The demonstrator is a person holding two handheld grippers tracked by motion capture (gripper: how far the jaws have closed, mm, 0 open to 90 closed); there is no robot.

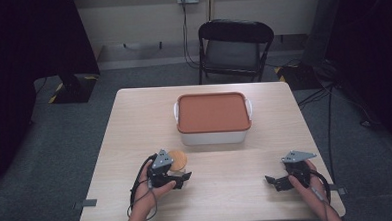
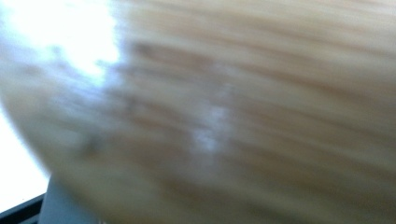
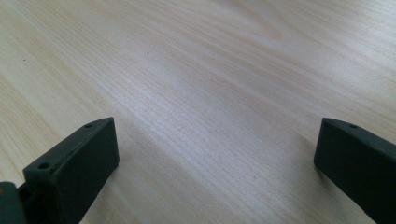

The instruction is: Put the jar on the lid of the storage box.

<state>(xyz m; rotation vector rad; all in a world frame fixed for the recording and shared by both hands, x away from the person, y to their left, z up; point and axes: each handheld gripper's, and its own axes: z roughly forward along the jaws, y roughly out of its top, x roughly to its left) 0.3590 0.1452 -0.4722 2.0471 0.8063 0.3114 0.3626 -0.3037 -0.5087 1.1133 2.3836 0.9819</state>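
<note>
A small jar with a round wooden lid [image 1: 177, 159] stands on the table [image 1: 134, 118] near its front left. My left gripper [image 1: 181, 180] is right against the jar's near side, held in a hand. The blurred wooden lid [image 2: 224, 116] sits very close to the camera in the left gripper view and hides the jaws. My right gripper [image 1: 274, 182] rests low at the front right, held in the other hand. In the right gripper view it [image 3: 215, 135] stands open with only bare wood between its fingers [image 3: 79, 158].
A white box with an orange lid [image 1: 213, 112] stands at the table's middle, behind both grippers. A black folding chair [image 1: 233, 46] is beyond the far edge. Cables [image 1: 329, 109] lie on the floor to the right.
</note>
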